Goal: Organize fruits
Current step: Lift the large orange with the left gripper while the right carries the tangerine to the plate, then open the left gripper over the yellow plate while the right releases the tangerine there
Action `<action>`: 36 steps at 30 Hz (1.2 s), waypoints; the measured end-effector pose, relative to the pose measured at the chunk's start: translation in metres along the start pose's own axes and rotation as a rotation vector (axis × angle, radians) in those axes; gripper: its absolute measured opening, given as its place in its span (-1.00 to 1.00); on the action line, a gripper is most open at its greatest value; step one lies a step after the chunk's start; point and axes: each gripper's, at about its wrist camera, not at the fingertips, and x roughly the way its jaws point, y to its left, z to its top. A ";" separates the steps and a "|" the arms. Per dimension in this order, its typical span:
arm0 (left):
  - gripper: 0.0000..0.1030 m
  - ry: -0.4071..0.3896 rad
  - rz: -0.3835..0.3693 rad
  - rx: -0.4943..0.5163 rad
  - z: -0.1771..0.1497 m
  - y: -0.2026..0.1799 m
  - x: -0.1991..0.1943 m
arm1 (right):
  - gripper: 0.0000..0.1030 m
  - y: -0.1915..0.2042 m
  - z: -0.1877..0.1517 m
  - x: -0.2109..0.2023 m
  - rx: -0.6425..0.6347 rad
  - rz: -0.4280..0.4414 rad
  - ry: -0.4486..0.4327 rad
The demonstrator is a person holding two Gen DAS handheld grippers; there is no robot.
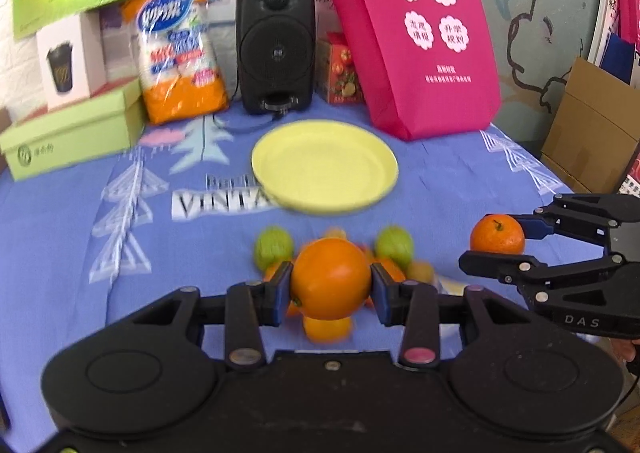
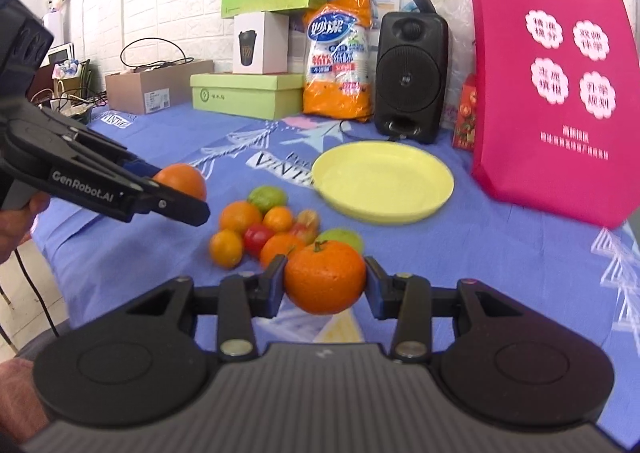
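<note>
My left gripper is shut on a large orange and holds it above a pile of fruit on the blue cloth; the same orange shows in the right wrist view. My right gripper is shut on a mandarin with a green stem, also seen in the left wrist view at the right. The pile holds oranges, two green fruits and small red ones. An empty yellow plate lies beyond the pile, also in the right wrist view.
Behind the plate stand a black speaker, a pink tote bag, an orange-and-white packet and green boxes. A cardboard box sits off the table's right edge.
</note>
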 end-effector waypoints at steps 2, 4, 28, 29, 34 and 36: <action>-0.23 -0.007 -0.001 0.004 0.016 0.004 0.013 | -0.23 -0.008 0.013 0.012 -0.003 0.002 -0.008; -0.23 -0.004 -0.001 -0.003 0.032 0.009 0.029 | -0.23 -0.017 0.025 0.027 -0.003 0.000 -0.010; 0.06 0.116 0.039 -0.070 0.097 0.044 0.216 | -0.22 -0.087 0.053 0.181 0.028 -0.034 0.147; 0.19 0.110 0.043 -0.065 0.098 0.043 0.213 | -0.20 -0.086 0.053 0.179 0.029 -0.038 0.141; 0.37 0.071 0.063 -0.060 0.099 0.041 0.183 | 0.01 -0.083 0.060 0.161 0.031 -0.050 0.099; 0.37 0.045 0.067 -0.064 0.096 0.041 0.162 | 0.01 -0.081 0.064 0.148 0.031 -0.057 0.080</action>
